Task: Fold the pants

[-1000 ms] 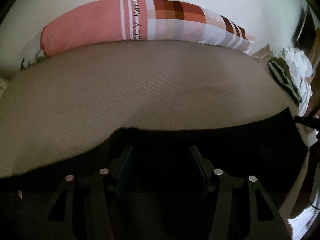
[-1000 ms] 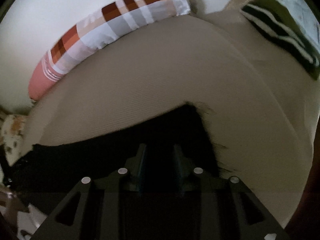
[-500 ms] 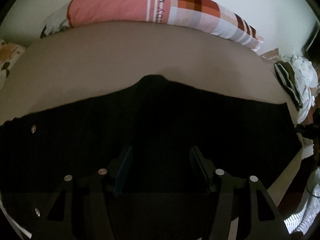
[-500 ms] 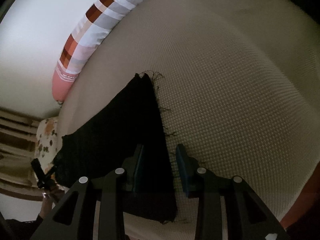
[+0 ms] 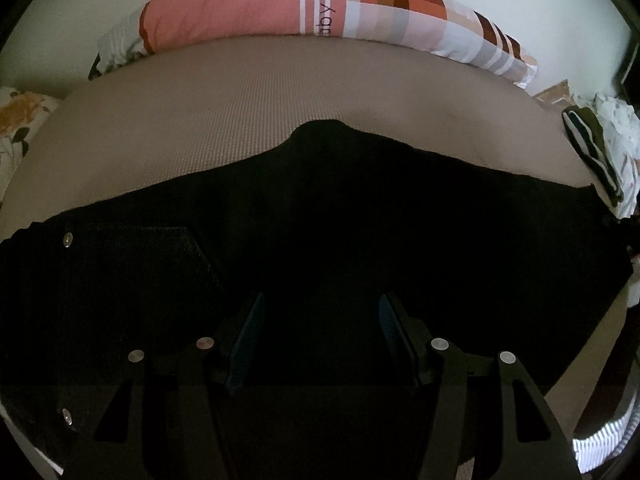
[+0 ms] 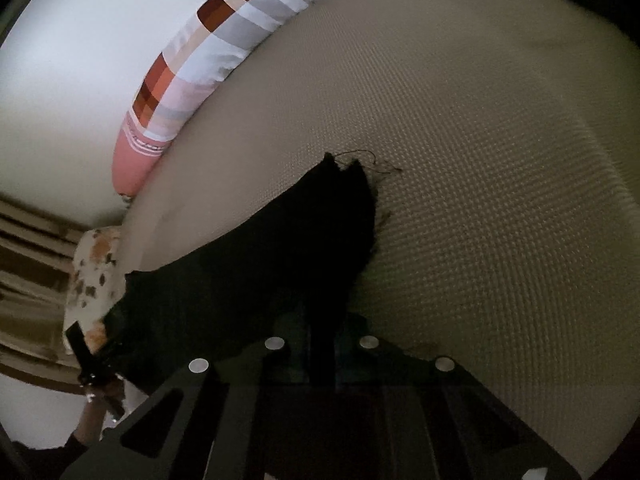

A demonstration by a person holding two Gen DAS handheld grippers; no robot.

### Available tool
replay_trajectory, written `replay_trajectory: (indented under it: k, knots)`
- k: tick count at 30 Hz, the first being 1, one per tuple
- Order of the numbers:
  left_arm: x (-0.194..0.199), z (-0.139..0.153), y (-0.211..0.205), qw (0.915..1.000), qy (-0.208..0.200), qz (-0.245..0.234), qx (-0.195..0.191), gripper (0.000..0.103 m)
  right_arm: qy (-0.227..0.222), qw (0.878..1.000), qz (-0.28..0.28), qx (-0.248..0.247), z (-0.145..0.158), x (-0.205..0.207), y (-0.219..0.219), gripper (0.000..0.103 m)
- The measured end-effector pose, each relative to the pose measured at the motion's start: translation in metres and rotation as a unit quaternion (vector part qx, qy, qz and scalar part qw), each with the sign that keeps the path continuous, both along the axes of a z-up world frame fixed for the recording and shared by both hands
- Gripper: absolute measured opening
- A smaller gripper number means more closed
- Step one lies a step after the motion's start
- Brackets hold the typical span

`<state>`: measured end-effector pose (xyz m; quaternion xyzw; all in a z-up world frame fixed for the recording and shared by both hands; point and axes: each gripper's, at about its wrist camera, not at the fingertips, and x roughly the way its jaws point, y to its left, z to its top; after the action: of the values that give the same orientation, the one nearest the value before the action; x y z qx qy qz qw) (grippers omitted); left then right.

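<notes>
Black pants (image 5: pixel 360 220) lie spread across a beige mattress (image 5: pixel 240 120), waist rivets to the left and leg end to the right. My left gripper (image 5: pixel 320 320) hovers over the middle of the pants. Its blue pads (image 5: pixel 244 340) stand wide apart and open, with only flat cloth below them. In the right wrist view the frayed leg end (image 6: pixel 348 200) of the pants (image 6: pixel 240 272) runs down into my right gripper (image 6: pixel 322 344). That gripper's jaws are shut together on the black fabric. A person's hand (image 6: pixel 96 404) shows at the pants' far end.
A long pink and checked pillow (image 5: pixel 320 8) lies along the white wall behind the mattress. A floral cushion (image 5: pixel 20 120) sits at the left edge. A dark green striped cloth (image 5: pixel 592 148) and a white patterned cloth (image 5: pixel 620 120) lie at the right.
My right gripper's jaws, apart around the leg edge half a second ago, have closed on it. In the left wrist view, more of the pants has come into sight.
</notes>
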<state>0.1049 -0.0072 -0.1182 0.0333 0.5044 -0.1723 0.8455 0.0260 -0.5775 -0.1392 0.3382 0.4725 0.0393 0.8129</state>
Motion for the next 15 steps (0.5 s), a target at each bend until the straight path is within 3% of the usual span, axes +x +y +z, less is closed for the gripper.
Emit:
replay_trajectory:
  k: [5, 10, 15]
  knots:
    - [0.001, 0.009, 0.007, 0.9996, -0.009, 0.010, -0.026, 0.060, -0.022, 1.000, -0.015, 0.008, 0.040, -0.009, 0.033, 0.007]
    - [-0.005, 0.022, 0.021, 0.9982, -0.030, 0.014, -0.049, 0.060, -0.045, 0.999, 0.019, 0.003, 0.084, -0.001, 0.106, 0.007]
    - [-0.014, 0.036, 0.040, 0.9959, -0.050, 0.016, -0.074, 0.060, -0.050, 0.997, 0.064, -0.005, 0.104, 0.029, 0.185, 0.007]
